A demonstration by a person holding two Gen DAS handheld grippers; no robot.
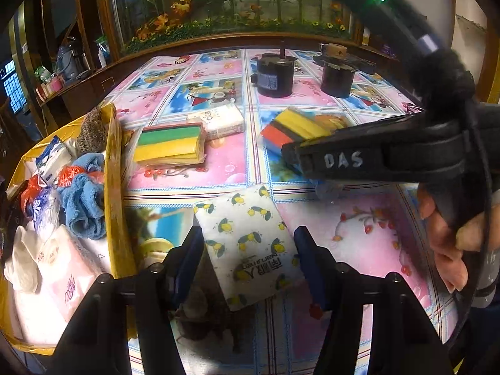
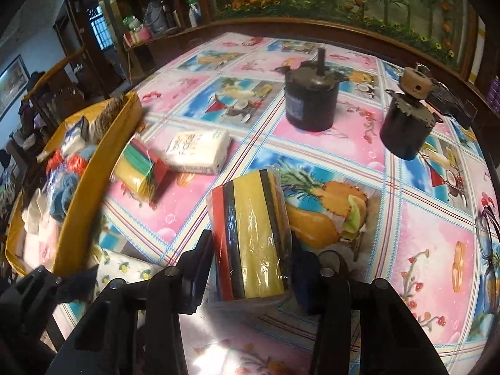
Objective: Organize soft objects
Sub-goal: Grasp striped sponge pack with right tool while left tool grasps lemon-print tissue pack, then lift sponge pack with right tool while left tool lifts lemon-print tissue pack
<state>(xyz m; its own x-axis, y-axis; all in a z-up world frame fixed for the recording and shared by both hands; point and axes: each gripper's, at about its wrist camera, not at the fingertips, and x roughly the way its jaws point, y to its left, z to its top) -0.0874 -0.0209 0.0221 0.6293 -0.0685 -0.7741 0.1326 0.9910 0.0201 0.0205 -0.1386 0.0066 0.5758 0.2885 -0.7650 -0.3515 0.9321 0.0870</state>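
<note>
A white tissue pack with lemon print (image 1: 243,218) sits tilted between the fingers of my left gripper (image 1: 250,250), whose pads press its two sides. To the left stands a yellow bin (image 1: 112,187) holding blue cloth, tissue packs and other soft items. In the right wrist view my right gripper (image 2: 250,256) is shut on a wrapped sponge pack (image 2: 250,240) striped red, black and yellow, lying on the patterned tablecloth. The same sponge pack (image 1: 297,128) shows in the left wrist view beyond the right gripper's black body.
A green-and-yellow sponge pack (image 1: 170,147) and a white tissue pack (image 1: 218,122) lie beside the bin. Two black cylinders (image 2: 311,100) (image 2: 406,125) stand at the back of the table. Eyeglasses (image 2: 487,228) lie at the right edge. A wooden ledge bounds the far side.
</note>
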